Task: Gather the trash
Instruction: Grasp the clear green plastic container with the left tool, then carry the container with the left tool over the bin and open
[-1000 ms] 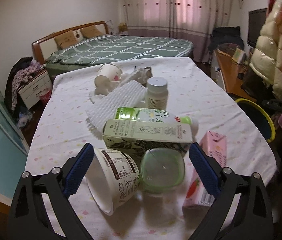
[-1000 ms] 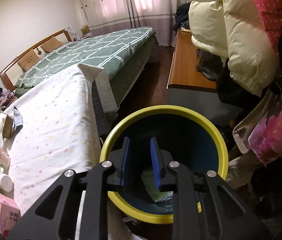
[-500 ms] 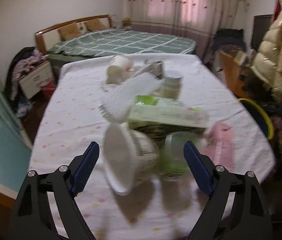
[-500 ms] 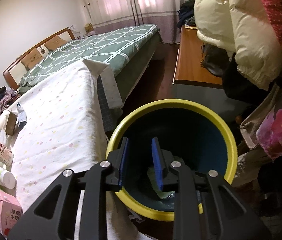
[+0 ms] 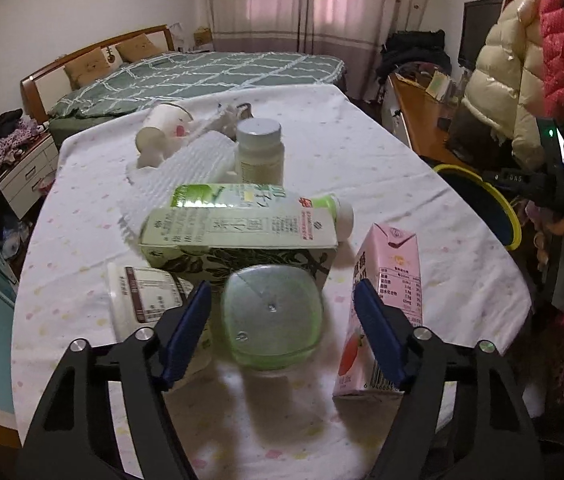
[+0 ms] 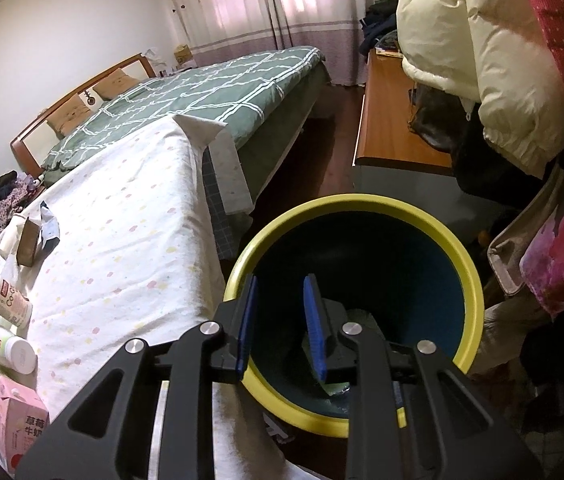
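Observation:
Trash lies on a table with a dotted white cloth [image 5: 381,168]. A clear green plastic cup [image 5: 272,320] sits between the blue pads of my left gripper [image 5: 282,292], whose jaws are closing with a gap left on each side of the cup. A white yogurt tub [image 5: 142,300] lies just outside the left pad, and a pink milk carton [image 5: 389,280] stands just outside the right one. Behind the cup lies a green tea carton [image 5: 238,236]. My right gripper [image 6: 281,280] hangs over the yellow-rimmed bin [image 6: 469,280], with a narrow gap between its pads and nothing in it.
Farther back are a green-labelled bottle [image 5: 242,196], a white pill bottle [image 5: 260,152], foam netting [image 5: 186,176] and a tipped paper cup [image 5: 162,128]. The bin [image 5: 497,208] stands off the table's right edge. A bed [image 6: 210,92], a wooden desk [image 6: 389,120] and hanging jackets [image 6: 481,40] surround it.
My left gripper shifted right, from straddling the tub and cup to straddling the cup alone, and its jaws narrowed. The right gripper stayed over the bin.

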Available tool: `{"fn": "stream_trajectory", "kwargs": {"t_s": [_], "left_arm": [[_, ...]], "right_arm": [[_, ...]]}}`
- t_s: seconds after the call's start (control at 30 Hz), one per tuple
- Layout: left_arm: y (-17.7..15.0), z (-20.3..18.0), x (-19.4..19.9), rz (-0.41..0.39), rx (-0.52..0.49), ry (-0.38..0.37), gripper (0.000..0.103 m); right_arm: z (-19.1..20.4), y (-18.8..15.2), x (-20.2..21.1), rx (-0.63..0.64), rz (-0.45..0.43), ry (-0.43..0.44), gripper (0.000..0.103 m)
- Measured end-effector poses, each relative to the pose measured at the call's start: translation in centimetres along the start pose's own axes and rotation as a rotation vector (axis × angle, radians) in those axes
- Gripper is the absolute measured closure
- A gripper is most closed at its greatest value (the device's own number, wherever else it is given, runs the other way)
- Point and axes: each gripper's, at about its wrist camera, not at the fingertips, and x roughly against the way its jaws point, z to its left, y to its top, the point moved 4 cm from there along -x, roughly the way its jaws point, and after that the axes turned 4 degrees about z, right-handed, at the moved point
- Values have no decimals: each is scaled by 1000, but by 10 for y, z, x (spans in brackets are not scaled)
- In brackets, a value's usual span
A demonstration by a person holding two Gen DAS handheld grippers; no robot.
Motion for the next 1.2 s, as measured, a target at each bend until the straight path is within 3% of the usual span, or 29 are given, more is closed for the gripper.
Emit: {"fn": "stream_trajectory", "kwargs": {"t_s": [0.1, 0.23, 0.43, 0.77, 0.93, 1.2], "left_arm": [[0, -4, -10, 1, -32, 39, 37], [2, -3, -13, -9, -37, 59, 53], [7, -4, -6, -18, -28, 26, 53], [55, -23, 34, -139, -48, 21, 53], [91, -60, 32, -159, -79, -26, 53], [135, -175, -12, -123, -169, -171, 53]], "right_arm": [[1, -2, -3, 0, 8, 6, 80], [1, -4, -6, 2, 17, 13, 80], [-4, -5, -4, -8, 14, 17, 80], [-17, -4, 7, -29, -19, 29, 80], [-39, -4, 14, -53, -38, 19, 80], [-92, -7, 32, -108, -78, -33, 80]]}}
